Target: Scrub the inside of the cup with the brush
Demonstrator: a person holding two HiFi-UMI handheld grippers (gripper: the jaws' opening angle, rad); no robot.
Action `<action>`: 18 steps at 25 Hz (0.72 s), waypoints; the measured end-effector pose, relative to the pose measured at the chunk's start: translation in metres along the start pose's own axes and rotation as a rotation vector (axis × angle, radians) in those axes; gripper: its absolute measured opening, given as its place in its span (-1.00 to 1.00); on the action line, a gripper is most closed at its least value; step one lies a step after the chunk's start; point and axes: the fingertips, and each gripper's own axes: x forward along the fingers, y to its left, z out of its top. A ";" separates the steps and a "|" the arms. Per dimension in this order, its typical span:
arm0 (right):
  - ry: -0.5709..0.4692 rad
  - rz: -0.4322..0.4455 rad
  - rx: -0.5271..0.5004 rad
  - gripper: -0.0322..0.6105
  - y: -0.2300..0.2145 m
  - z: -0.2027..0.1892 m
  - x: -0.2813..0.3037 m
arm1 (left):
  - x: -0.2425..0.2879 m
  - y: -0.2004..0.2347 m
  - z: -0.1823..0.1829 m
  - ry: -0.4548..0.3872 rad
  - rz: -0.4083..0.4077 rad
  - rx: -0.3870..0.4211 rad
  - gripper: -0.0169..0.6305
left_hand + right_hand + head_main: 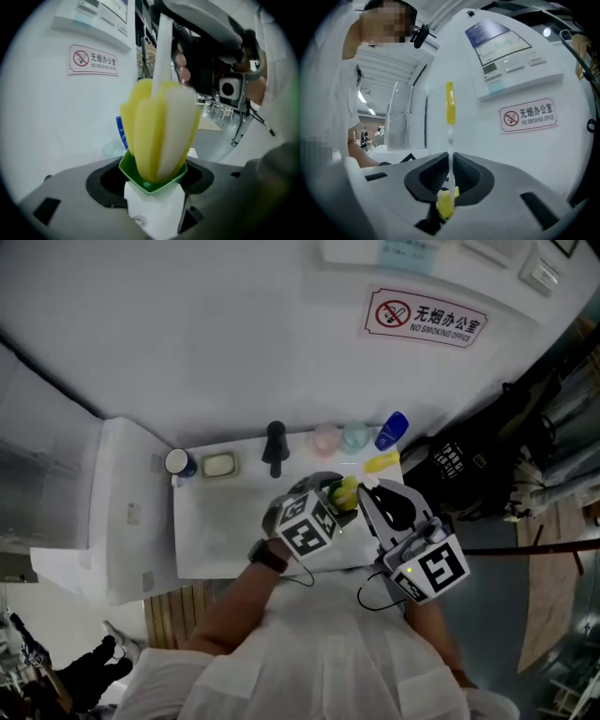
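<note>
White worktop (211, 531) lies below the green cup (140, 174); neither the cup nor the brush rests on it.

Left tool (152, 190) grips wide around the cup. The cup mouth points away from this tool, up toward my right one.

Right tool (451, 161) is clamped shut on the brush's thin white handle (450, 140), above the cup.

The yellow-and-white sponge head (161, 126) sits in the cup mouth, mostly standing proud of the rim. The brush's long axis runs roughly in line with the cup's.

My read: the scrub stroke runs along that shared axis. The right hand drives, the left only steadies the cup.
</note>
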 end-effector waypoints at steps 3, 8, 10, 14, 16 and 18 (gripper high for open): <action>0.032 0.059 0.021 -0.81 0.016 -0.018 0.021 | -0.029 0.011 0.003 -0.049 0.044 -0.061 -0.02; 0.039 0.143 0.037 -0.81 0.040 -0.018 0.048 | -0.066 0.027 -0.009 -0.025 0.140 -0.102 -0.02; 0.011 0.177 0.015 -0.81 0.050 -0.001 0.054 | -0.075 0.034 -0.019 -0.012 0.176 -0.126 -0.02; -0.038 0.221 0.006 -0.81 0.065 0.018 0.063 | -0.090 0.039 -0.035 -0.005 0.209 -0.159 -0.02; -0.005 0.243 0.010 -0.81 0.072 0.003 0.070 | -0.098 0.040 -0.035 -0.024 0.215 -0.185 -0.02; 0.023 0.257 0.032 -0.81 0.078 -0.015 0.077 | -0.103 0.040 -0.038 -0.016 0.221 -0.186 -0.02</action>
